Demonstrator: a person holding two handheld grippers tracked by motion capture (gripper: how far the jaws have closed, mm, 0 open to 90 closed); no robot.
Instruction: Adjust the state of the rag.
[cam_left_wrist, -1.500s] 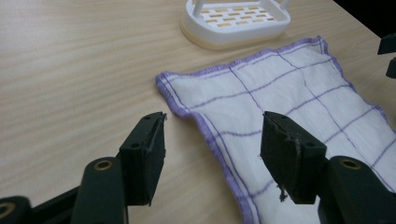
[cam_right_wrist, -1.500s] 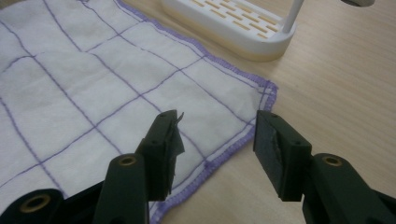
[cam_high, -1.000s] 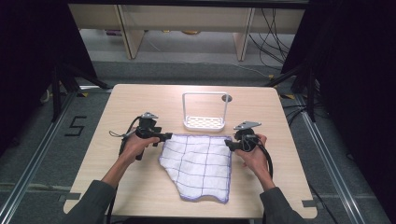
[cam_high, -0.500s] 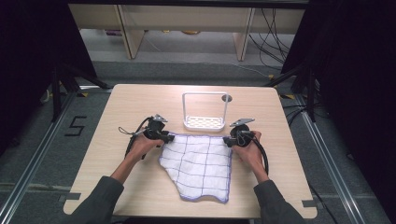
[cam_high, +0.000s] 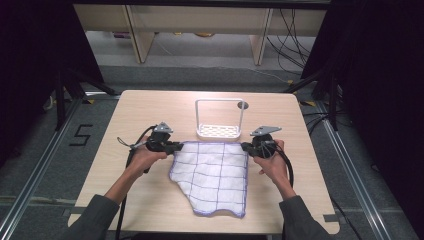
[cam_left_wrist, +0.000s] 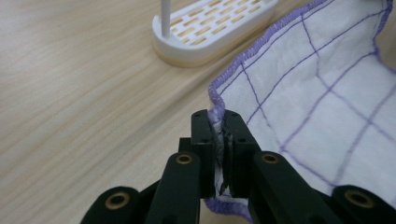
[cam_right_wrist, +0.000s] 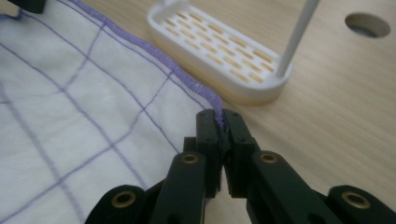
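The pale wooden tabletop (cam_high: 150, 105) carries a white cloth with a purple grid and purple stitched hem (cam_high: 215, 175), spread flat at its middle, just in front of a white slotted plastic rack with a tall wire handle (cam_high: 219, 131). The cloth looks light and limp (it will sag between holds), so its far corners are the places to take it. The left gripper (cam_left_wrist: 222, 140) is clamped on the far left corner, the right gripper (cam_right_wrist: 223, 135) on the far right; both have just been closing.

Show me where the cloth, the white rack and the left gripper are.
cloth (cam_high: 212, 172), high view, middle of the checked fabric
white rack (cam_high: 218, 131), high view, slotted base
left gripper (cam_left_wrist: 219, 140), left gripper view, between fingertips
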